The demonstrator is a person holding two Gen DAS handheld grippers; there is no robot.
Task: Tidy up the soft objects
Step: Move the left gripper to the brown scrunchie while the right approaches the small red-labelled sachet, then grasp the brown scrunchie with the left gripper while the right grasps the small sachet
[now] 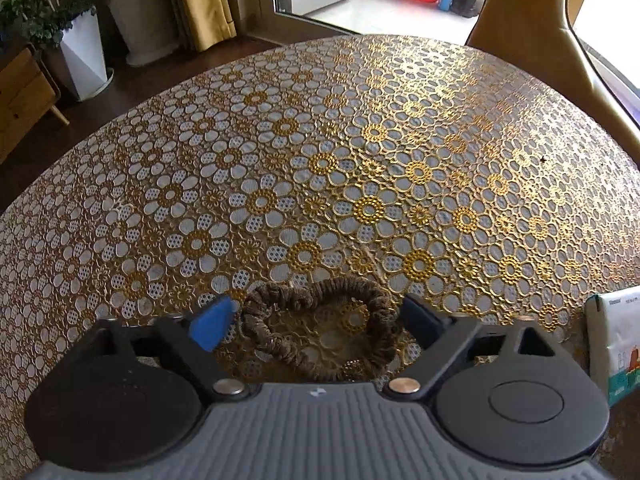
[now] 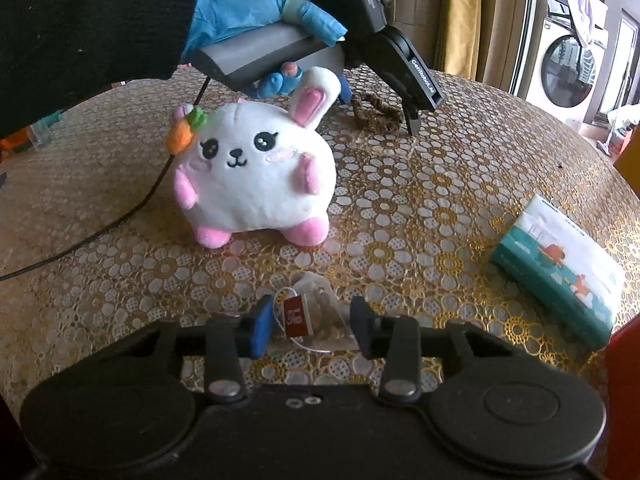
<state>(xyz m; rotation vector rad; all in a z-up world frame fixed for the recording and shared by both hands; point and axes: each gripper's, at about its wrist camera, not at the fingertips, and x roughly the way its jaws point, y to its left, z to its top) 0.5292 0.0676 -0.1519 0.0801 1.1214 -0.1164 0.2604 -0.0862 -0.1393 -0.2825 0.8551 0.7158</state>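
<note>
Lace tablecloth (image 1: 360, 140) covers the round table. On it, the scrunchie (image 1: 320, 320) lies between the spread jaws of the left gripper (image 1: 316, 316), its long axis across them. The tea bag (image 2: 312, 316) lies between the half-closed jaws of the right gripper (image 2: 312, 326), not yet pinched. Farther stand a plush bunny (image 2: 252, 172) and, right, a tissue pack (image 2: 560, 272).

A round counter (image 2: 440, 168) carries everything, covered with a lace-like cloth of gold and white flowers. On it stands a white plush rabbit (image 2: 256, 176) with pink feet, upright. Behind it lies a brown fabric hair tie (image 1: 320, 320). Nearer the camera lies a clear tea bag (image 2: 316, 312) with a red tag. A tissue pack (image 2: 560, 268) lies well apart to the right. A black cable (image 2: 120, 220) trails across the left side.
</note>
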